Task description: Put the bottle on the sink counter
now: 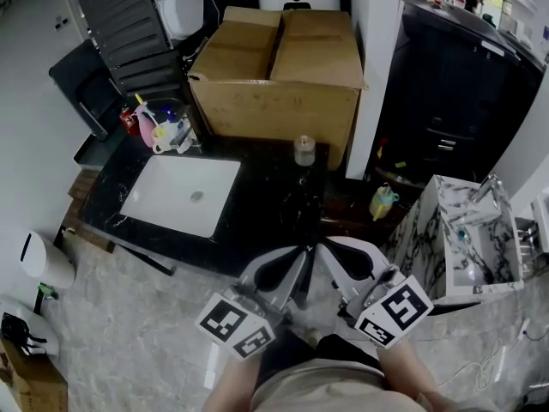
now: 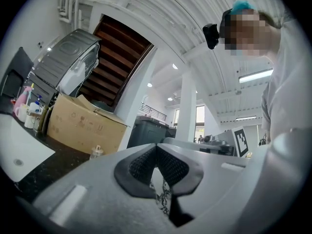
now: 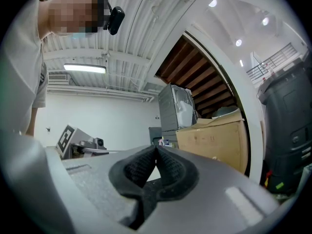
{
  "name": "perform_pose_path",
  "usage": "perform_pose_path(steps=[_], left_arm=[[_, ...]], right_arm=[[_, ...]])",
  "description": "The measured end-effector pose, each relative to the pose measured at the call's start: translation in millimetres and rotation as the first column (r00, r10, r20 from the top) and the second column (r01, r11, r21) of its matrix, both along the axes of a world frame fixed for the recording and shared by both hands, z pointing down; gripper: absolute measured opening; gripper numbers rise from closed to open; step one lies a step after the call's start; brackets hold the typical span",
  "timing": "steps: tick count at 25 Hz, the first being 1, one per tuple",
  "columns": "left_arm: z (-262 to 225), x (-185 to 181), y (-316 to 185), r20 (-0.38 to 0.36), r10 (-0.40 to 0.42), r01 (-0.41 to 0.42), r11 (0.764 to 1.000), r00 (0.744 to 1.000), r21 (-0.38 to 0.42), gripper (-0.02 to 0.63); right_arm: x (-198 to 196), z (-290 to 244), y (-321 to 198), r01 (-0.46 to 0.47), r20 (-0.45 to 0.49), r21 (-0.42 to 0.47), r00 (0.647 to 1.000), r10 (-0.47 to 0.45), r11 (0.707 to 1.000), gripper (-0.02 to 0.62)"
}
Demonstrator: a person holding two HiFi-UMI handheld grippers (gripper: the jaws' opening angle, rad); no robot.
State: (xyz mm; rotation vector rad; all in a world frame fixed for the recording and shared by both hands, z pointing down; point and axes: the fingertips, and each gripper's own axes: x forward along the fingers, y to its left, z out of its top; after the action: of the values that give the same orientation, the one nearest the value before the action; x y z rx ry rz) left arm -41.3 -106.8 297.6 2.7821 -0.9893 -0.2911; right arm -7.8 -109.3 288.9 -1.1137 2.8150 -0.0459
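Your left gripper (image 1: 298, 254) and right gripper (image 1: 328, 249) sit pinched tight and empty, close to your body. Beyond, a small capped bottle (image 1: 304, 150) stands on the black sink counter (image 1: 274, 204) before the cardboard box (image 1: 274, 67); a yellow bottle (image 1: 383, 201) sits off its right edge.

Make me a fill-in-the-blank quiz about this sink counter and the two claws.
1. The left claw and the right claw are both ___, holding nothing.
2. The sink set in the dark counter is ___ in colour.
3. Behind the small jar stands a big cardboard ___.
Missing words: shut; white; box.
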Motion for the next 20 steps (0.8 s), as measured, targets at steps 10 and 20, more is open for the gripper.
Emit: perform_pose_path(steps=[10, 20], left_arm=[[2.7, 1.4, -3.7, 0.009, 0.005, -0.005, 1.000, 1.000, -0.004, 0.008], [1.6, 2.6, -5.0, 0.026, 0.011, -0.011, 1.000, 1.000, 0.005, 0.008]], right_arm=[[1.1, 2.5, -1.5, -0.014, -0.015, 0.007, 1.000, 0.014, 1.000, 0.003], [-0.7, 1.4, -0.6, -0.006, -0.021, 0.011, 1.000, 0.006, 1.000, 0.003]])
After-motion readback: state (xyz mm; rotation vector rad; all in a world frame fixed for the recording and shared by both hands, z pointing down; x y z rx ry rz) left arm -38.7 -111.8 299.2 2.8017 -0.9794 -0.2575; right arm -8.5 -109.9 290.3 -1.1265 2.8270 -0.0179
